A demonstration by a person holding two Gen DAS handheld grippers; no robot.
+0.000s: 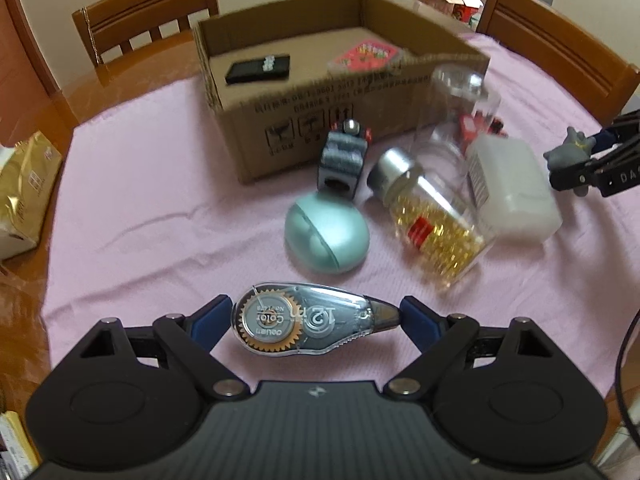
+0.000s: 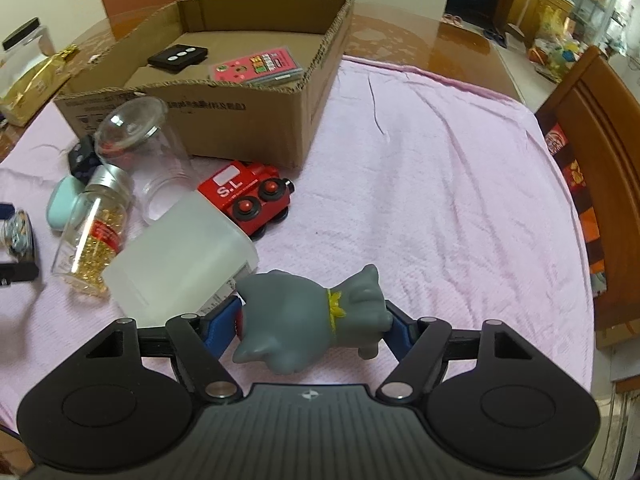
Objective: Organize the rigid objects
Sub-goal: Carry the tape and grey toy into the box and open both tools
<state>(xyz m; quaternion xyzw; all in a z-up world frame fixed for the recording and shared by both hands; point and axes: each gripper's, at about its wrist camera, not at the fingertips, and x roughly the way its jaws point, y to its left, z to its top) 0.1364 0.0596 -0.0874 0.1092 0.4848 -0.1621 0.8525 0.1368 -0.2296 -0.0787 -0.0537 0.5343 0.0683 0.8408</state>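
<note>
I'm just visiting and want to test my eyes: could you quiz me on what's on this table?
1. True or false: the left gripper grips a tape dispenser.
2. What does the right gripper hold?
A. red train
B. grey toy
C. glass jar
3. How many items lie inside the box?

Key:
1. True.
2. B, the grey toy; the train sits on the cloth.
3. Two: a black remote and a pink card pack.
</note>
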